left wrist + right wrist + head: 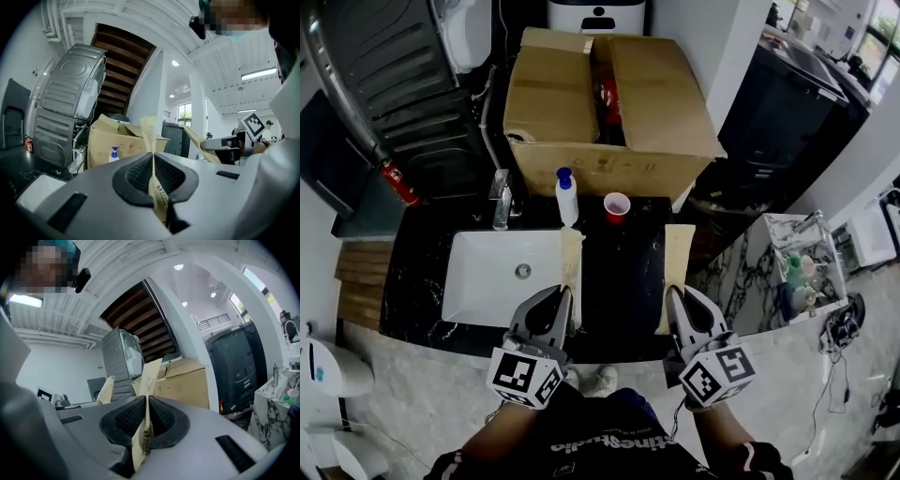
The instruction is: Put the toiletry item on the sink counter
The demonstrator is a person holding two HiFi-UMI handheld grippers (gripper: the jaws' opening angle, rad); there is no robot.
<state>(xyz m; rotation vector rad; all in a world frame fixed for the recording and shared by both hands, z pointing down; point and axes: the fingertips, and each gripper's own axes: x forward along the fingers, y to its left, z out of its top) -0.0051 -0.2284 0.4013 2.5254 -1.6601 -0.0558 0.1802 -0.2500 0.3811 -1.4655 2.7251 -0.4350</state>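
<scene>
Over the near half of the black surface (623,281), 2 flat tan packets are held edge-up, 1 in each gripper. The left packet (571,265) sticks out away from the person, above the right rim of the white sink (483,281). The fingers of the left gripper (566,294) are pressed flat together on its near end. In the left gripper view the ribbed pads meet on the left packet (149,133) with no gap, and printed text runs along its lower part. The right packet (677,267) lies parallel to it and well apart, near the right edge of the surface. The right gripper (676,294) pinches it the same way. In the right gripper view the fingers are closed tight on the right packet (150,376), which tilts slightly to the right.

Farther back, a white pump bottle (566,196) with a blue top stands upright just beside the sink's far right corner. 1 red cup (617,206) stands to its right. A faucet (501,199) stands behind the sink. Beyond them a large open cardboard box (656,94) sits at the far edge. To the right, a marbled stand (750,272) carries a wire basket of small bottles.
</scene>
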